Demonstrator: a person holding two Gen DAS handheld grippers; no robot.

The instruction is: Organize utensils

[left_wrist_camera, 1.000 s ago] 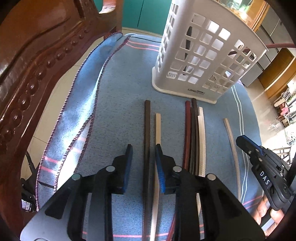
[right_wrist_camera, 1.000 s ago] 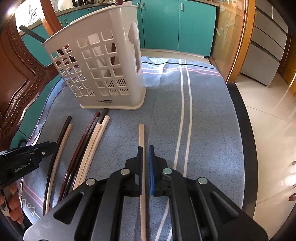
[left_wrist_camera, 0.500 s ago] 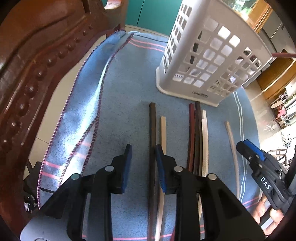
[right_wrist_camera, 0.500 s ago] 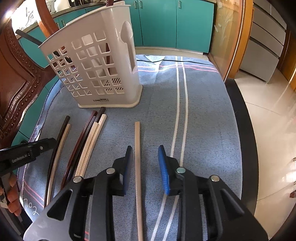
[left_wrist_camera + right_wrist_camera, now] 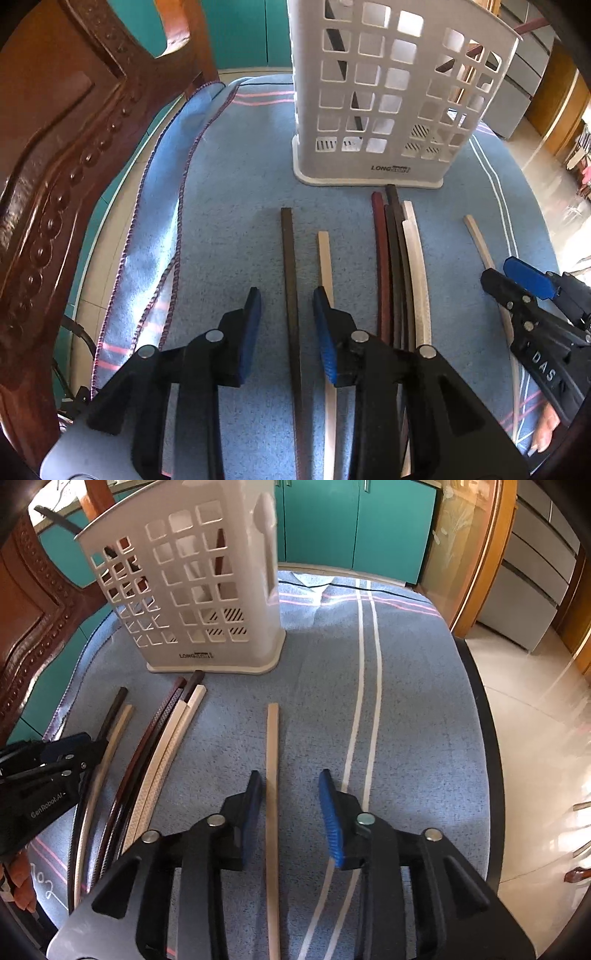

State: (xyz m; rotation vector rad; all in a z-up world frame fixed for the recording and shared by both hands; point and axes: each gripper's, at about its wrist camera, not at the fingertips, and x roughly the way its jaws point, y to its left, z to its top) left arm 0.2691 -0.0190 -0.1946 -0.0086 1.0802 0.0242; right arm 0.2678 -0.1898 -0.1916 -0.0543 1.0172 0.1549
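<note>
Several chopsticks lie on the blue cloth (image 5: 236, 206) before a white slotted basket (image 5: 388, 92) (image 5: 207, 590) that holds a few sticks. My left gripper (image 5: 286, 299) points down with its jaws opening. A dark brown chopstick (image 5: 287, 240) lies between them untouched, a beige one (image 5: 324, 254) just right of it. A maroon, black and white bundle (image 5: 399, 258) (image 5: 162, 731) lies further right. My right gripper (image 5: 290, 779) (image 5: 517, 273) is opening too, over a lone beige chopstick (image 5: 272, 738) that lies near its left finger. The left gripper (image 5: 85, 746) shows at the left edge.
A carved wooden chair back (image 5: 55, 184) rises along the left. The table's dark edge (image 5: 484, 738) runs down the right, with tiled floor beyond. Teal cabinets (image 5: 354, 524) stand behind the basket. A person's fingers (image 5: 546, 424) show under the right gripper.
The right gripper's jaws went from nearly shut around the lone beige chopstick to wide apart, and the stick stays on the cloth. The left gripper swung nearer the basket, its jaws slightly wider.
</note>
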